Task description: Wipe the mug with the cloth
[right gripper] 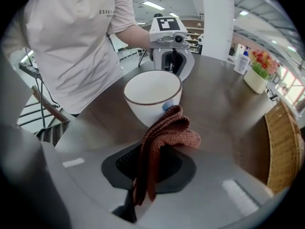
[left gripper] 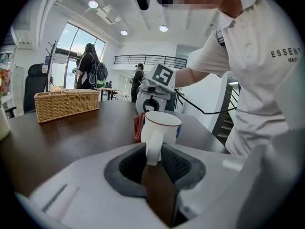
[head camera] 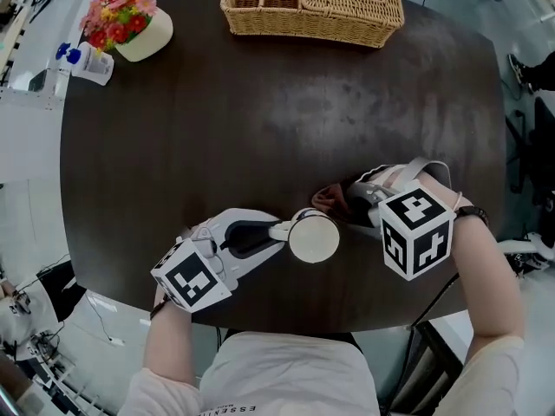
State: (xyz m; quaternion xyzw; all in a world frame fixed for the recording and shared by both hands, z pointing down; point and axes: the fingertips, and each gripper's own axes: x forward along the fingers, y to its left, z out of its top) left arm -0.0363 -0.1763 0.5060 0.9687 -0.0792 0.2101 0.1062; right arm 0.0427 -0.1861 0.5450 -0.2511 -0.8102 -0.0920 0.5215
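Note:
A white mug (head camera: pixel 314 237) with a thin dark rim line stands upright near the front edge of the dark table (head camera: pixel 260 120). My left gripper (head camera: pixel 279 230) is shut on the mug's handle (left gripper: pixel 153 147), reaching in from the left. My right gripper (head camera: pixel 354 203) comes from the right, shut on a folded rust-brown cloth (head camera: pixel 330 199). In the right gripper view the cloth (right gripper: pixel 164 144) hangs out of the jaws and its front fold presses against the outer wall of the mug (right gripper: pixel 152 101), beside a small blue mark.
A wicker basket (head camera: pixel 312 5) sits at the table's far edge. At the far left stand a white pot of flowers (head camera: pixel 130 20) and a small white bottle with a blue cap (head camera: pixel 87 61). A dark cable (head camera: pixel 429 306) hangs off the front right edge.

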